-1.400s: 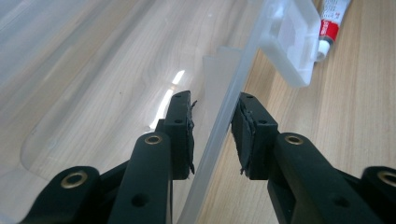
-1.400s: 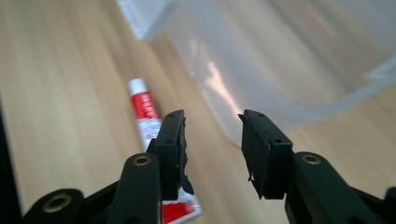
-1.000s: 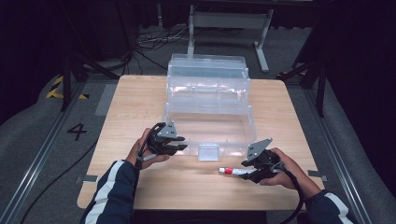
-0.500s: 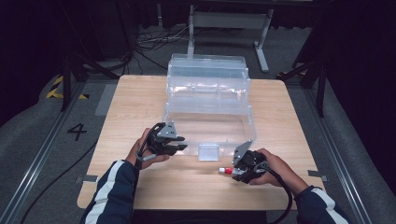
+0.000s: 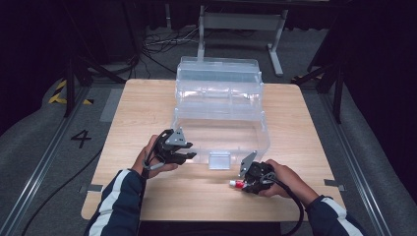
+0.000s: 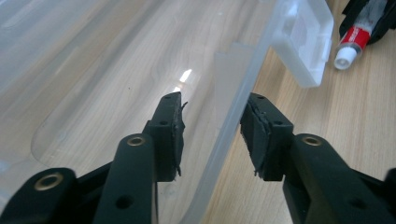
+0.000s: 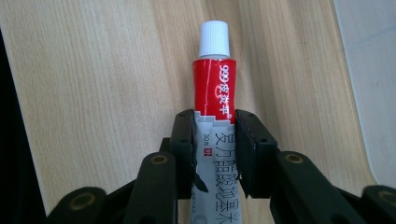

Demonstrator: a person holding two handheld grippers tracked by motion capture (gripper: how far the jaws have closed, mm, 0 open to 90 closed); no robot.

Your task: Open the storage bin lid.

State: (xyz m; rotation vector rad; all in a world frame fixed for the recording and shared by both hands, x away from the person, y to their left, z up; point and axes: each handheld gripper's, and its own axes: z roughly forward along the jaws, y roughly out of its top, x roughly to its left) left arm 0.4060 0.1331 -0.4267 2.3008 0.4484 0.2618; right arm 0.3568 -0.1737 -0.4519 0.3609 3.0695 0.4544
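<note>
- As seen from the high view: left gripper (image 5: 189, 155) held at front-left corner of clear plastic box (image 5: 221, 105), on wooden table (image 5: 142, 108); right gripper (image 5: 246, 183) low on table near front edge, just in front of box's latch tab (image 5: 219, 160); red-and-white tube (image 5: 237, 184) lying flat at its tip, cap pointing left; dark sleeves with white stripes entering from bottom
- As seen from the left gripper view: left gripper (image 6: 212, 128) straddling the box's front wall (image 6: 233, 107), one pad inside the box, the other outside; a gap visible on each side of the wall, so released, not clenched; jaws just been opening, with the wall between them; box floor bare, wood showing through; latch tab (image 6: 306, 44) further along the wall; tube (image 6: 349, 46) beyond it on the table, white cap towards the tab, far end within the right gripper's black jaws
- As seen from the right gripper view: right gripper (image 7: 215, 140) with both pads against the sides of the tube (image 7: 214, 79), at the join of red part and grey printed part; grasping the tube, jaws just been closing on it; white cap (image 7: 214, 39) pointing away, tube flat on the wood; edge of clear box (image 7: 369, 70) at right
</note>
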